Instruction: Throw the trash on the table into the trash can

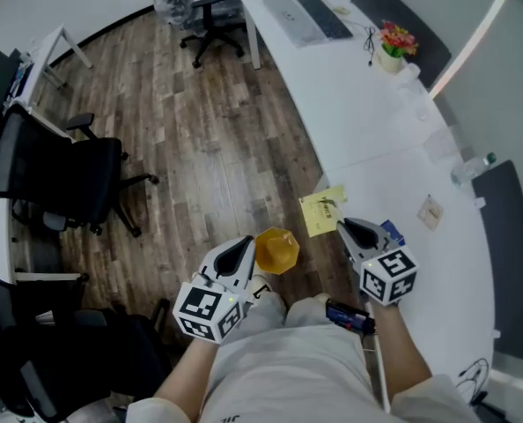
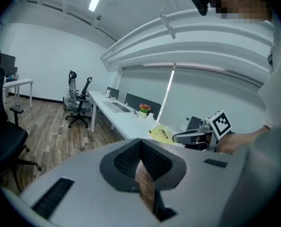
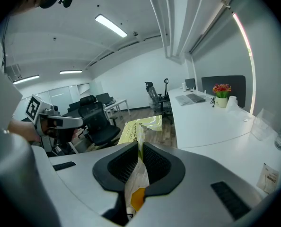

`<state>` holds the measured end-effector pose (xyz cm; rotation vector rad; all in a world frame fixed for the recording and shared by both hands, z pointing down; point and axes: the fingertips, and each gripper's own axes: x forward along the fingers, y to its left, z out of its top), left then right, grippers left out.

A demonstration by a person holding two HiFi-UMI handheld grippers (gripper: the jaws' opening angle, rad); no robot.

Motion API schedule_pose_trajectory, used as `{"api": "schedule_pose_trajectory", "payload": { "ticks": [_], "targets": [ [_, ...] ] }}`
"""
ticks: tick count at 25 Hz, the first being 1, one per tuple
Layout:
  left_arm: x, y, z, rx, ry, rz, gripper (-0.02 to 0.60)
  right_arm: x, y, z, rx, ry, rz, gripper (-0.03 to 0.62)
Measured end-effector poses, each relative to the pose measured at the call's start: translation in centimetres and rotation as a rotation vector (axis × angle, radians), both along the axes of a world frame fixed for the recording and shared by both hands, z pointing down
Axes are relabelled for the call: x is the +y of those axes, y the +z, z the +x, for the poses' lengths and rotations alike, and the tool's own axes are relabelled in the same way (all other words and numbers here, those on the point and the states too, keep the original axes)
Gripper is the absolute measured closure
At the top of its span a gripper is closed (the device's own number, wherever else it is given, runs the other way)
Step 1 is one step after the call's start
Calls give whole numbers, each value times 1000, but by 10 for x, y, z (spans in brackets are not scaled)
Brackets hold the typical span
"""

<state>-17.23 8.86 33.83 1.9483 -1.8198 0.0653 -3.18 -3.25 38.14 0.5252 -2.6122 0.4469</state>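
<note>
My right gripper (image 1: 343, 226) is shut on a flat yellow printed packet (image 1: 322, 210), held in the air at the desk's near edge. In the right gripper view the packet (image 3: 143, 126) sticks up and forward from between the jaws. My left gripper (image 1: 246, 245) hovers over the floor with its tips together. Only a thin brown strip shows between its jaws in the left gripper view. Just right of its tip, lower down, stands a yellow-orange container (image 1: 277, 250), seemingly the trash can. The two grippers point roughly toward each other, with the can between them.
A long white curved desk (image 1: 376, 122) runs along the right, with a laptop (image 1: 310, 16), a flower pot (image 1: 394, 44), a bottle (image 1: 473, 167), a small card (image 1: 430, 211) and a blue item (image 1: 392, 233). Black office chairs (image 1: 68, 179) stand on the wood floor at left.
</note>
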Motion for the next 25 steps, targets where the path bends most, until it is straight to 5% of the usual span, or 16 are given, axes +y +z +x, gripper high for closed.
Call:
{"api": "schedule_pose_trajectory", "payload": {
  "ticks": [9, 25],
  "targets": [
    [-3, 6, -30, 22, -58, -8, 579, -6, 4, -24, 18, -74, -8, 536],
    [5, 37, -32, 51, -108, -60, 578, 3, 63, -42, 49, -215, -76, 537]
  ]
}}
